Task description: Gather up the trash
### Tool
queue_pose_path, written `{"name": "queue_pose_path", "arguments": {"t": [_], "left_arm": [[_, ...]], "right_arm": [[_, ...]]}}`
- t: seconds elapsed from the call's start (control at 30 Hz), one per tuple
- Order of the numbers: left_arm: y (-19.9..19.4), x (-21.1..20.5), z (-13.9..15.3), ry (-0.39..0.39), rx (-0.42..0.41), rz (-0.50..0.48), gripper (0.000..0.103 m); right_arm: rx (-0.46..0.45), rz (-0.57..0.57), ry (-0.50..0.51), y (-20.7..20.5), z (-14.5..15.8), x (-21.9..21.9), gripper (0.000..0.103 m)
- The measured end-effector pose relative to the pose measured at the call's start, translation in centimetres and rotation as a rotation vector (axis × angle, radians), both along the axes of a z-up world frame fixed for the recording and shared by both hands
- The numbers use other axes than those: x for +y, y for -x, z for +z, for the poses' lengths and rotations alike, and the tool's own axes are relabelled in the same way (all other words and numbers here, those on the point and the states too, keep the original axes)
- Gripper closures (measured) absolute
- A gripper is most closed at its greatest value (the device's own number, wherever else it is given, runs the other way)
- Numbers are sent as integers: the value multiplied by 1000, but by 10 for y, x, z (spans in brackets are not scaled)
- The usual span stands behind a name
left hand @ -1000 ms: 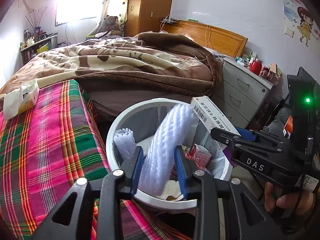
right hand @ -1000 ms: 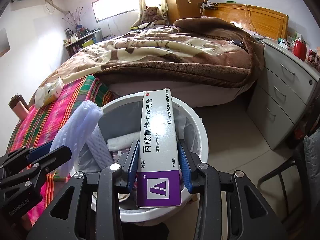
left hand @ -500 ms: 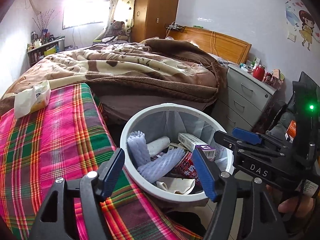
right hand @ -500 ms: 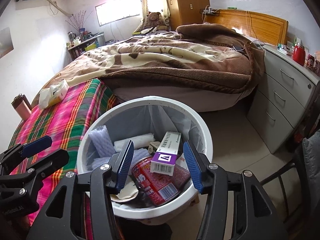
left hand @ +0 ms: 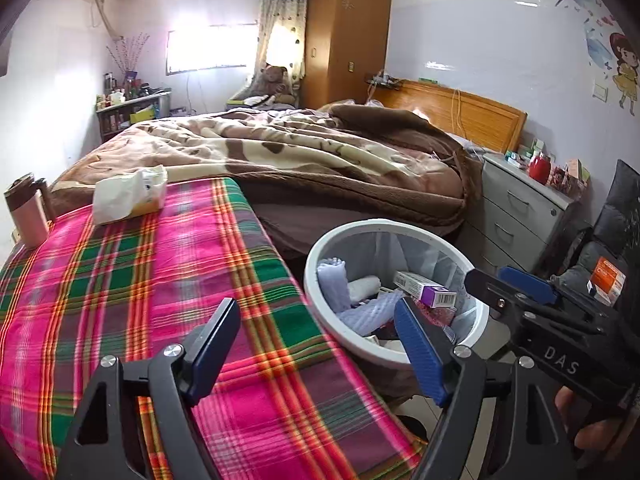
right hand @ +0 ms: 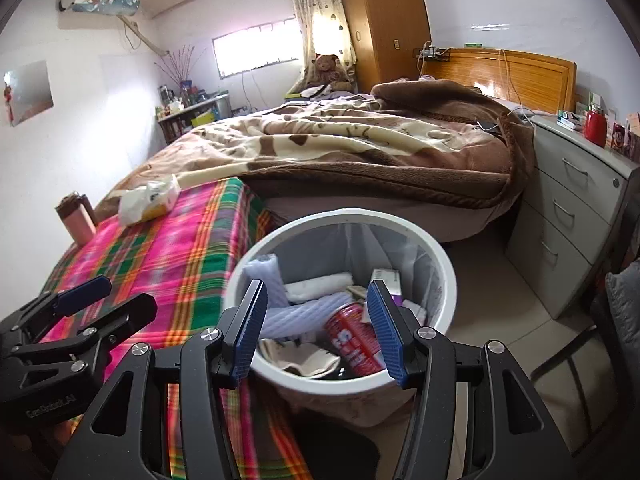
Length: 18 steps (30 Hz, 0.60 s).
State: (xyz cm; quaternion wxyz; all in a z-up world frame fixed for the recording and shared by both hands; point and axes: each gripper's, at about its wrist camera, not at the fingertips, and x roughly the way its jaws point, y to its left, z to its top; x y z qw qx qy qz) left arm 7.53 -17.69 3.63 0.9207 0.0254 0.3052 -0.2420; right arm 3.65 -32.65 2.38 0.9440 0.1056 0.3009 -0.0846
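Trash bin (right hand: 442, 280) beside plaid tablecloth (left hand: 120, 280), bedroom

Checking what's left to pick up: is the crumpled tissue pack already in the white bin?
No, the tissue pack lies on the plaid cloth, apart from the bin.

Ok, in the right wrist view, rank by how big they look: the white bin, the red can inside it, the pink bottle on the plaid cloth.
1. White bin, by far the largest.
2. Red can.
3. Pink bottle.
The can looks slightly bigger, but it sits nearer the camera, so that order is unsure.
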Motion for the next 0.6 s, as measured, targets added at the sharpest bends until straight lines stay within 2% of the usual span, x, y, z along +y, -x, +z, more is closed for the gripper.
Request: {"name": "queue_pose_path", "arguments": {"t": [0.1,0.27,0.4,0.6], "left_arm": [[7,13,1,21,2,20,22],[18,32,-2,-18,-26,79,22],[26,48,-5,-52,-51,137,22],[37,69,-10,-47,-62,196,22]], "right_arm": [[-26,6,-3,8,1,11,49],[-61,19,6,15,2,28,43],[-73,43,19,19,0,45,43],[-73,75,27,23,-5,63,42]]}}
